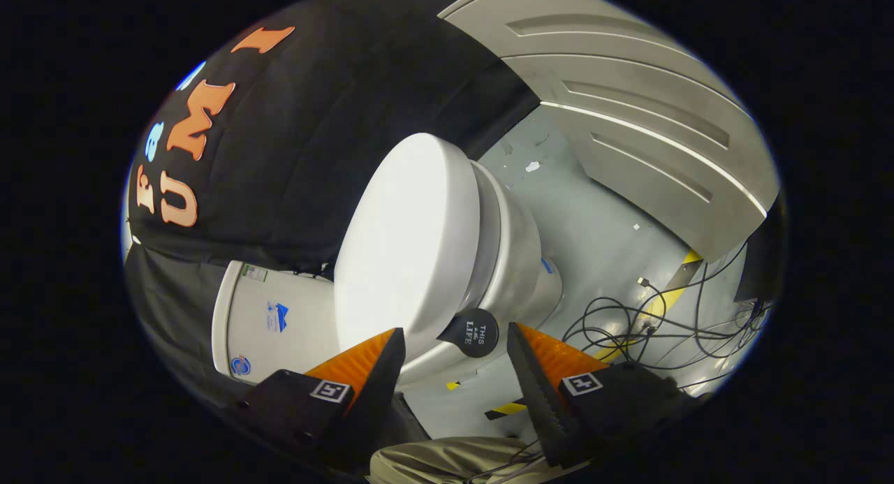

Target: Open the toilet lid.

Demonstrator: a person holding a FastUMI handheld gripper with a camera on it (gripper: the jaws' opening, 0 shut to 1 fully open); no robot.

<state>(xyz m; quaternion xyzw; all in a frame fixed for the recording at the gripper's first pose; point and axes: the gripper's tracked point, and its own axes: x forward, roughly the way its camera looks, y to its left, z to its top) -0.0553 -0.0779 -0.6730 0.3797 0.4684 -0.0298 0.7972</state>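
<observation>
A white toilet stands just ahead of me, and the view is tilted, so it looks tipped on its side. Its broad white lid [405, 246] lies down against the seat and bowl [520, 250]. The tank [269, 316] sits behind the lid, against the black cloth wall. A small round black tab [473, 332] hangs from the lid's front edge. My gripper [455, 332] is open. The tab and the lid's rim are just beyond its fingertips, in the gap between them, and neither finger touches them.
A grey panelled door [649, 114] stands beyond the bowl. Loose black cables [656, 323] sprawl over the grey floor [594, 225] beside the toilet, near strips of yellow-black tape [506, 407]. A person's trouser leg [447, 459] shows under the fingers.
</observation>
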